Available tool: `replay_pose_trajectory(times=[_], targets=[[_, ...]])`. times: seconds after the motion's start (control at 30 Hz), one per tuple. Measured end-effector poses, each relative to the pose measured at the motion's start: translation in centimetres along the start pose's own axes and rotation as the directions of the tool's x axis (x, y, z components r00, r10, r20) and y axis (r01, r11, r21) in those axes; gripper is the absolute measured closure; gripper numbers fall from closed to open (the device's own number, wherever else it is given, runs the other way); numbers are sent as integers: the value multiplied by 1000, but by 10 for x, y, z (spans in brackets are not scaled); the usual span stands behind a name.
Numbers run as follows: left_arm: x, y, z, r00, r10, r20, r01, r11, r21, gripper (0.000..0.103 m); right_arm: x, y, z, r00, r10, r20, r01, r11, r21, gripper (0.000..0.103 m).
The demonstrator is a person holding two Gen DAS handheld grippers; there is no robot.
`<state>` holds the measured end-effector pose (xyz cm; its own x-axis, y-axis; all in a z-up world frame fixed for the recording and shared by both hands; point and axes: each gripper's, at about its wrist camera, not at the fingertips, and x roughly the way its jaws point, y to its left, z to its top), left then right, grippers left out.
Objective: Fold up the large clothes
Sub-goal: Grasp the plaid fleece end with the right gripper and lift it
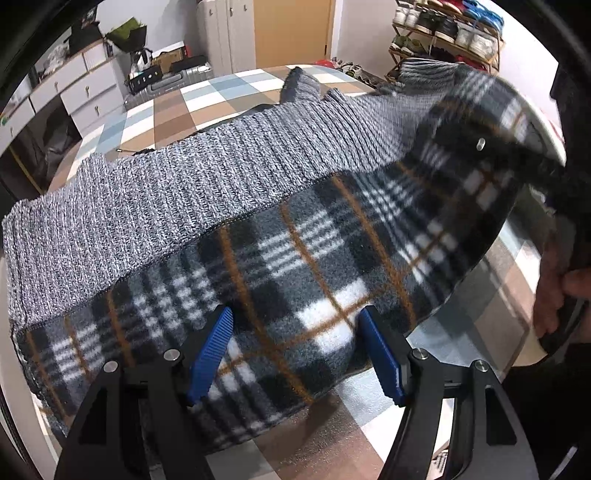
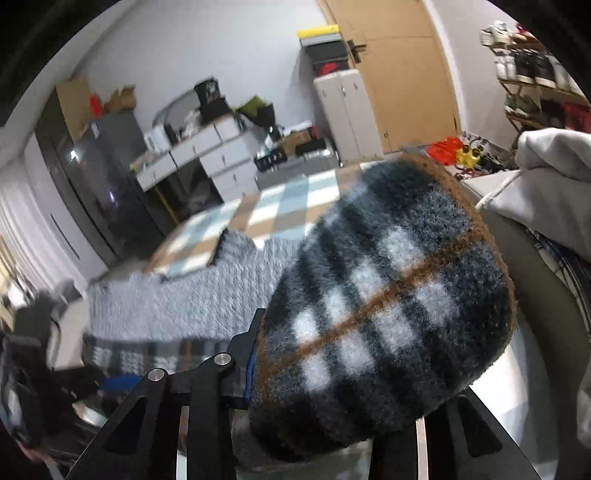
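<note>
A large garment with a grey ribbed knit outside (image 1: 207, 192) and a dark plaid fleece lining (image 1: 295, 266) lies across the checked cover (image 1: 207, 99). My left gripper (image 1: 295, 350) points down at its near edge. Its blue pads (image 1: 212, 350) stand apart, with plaid fleece bulging loosely between them. The garment's right end is lifted and blurred. There my right gripper (image 2: 332, 354) is shut on a thick bunch of plaid fleece (image 2: 388, 295), which hides its right finger; only the left finger (image 2: 251, 332) shows. A hand (image 1: 554, 291) shows at the right edge.
The checked cover (image 2: 280, 206) spans a broad flat surface. Behind it stand grey drawers (image 1: 85, 88), a suitcase (image 1: 162, 85), a white cabinet (image 2: 347, 110) and a wooden door (image 1: 291, 33). A shoe rack (image 1: 447, 33) is at the back right. A light grey hoodie (image 2: 546, 177) lies to my right.
</note>
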<state>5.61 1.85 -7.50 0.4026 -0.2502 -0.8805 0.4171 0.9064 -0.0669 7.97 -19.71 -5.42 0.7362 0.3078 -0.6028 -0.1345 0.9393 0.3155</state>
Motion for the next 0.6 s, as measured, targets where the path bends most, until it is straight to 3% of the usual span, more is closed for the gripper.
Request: replay_pose_trajectory(times=[0.07, 0.17, 0.23, 0.33, 0.47, 0.6], targets=[[0, 1, 1, 1000, -5, 1, 5, 1000, -10, 36, 12, -20, -1, 998, -11, -62, 18, 994, 112, 65], [0, 0, 1, 1000, 0, 2, 0, 1000, -13, 36, 17, -57, -6, 991, 69, -114, -28, 943, 330, 59], [1, -1, 1, 1000, 4, 2, -4, 1000, -14, 36, 19, -65, -5, 987, 77, -144, -20, 932, 361, 50], [-6, -1, 3, 1000, -16, 18, 16, 999, -28, 37, 17, -72, -1, 986, 66, -156, -4, 930, 368, 46], [-35, -8, 9, 987, -96, 130, 99, 995, -23, 37, 19, -84, 0, 985, 24, -169, 50, 907, 419, 32], [-40, -20, 38, 978, -92, 188, 94, 996, -1, 36, 27, -90, 5, 987, 52, -151, 26, 882, 471, 34]])
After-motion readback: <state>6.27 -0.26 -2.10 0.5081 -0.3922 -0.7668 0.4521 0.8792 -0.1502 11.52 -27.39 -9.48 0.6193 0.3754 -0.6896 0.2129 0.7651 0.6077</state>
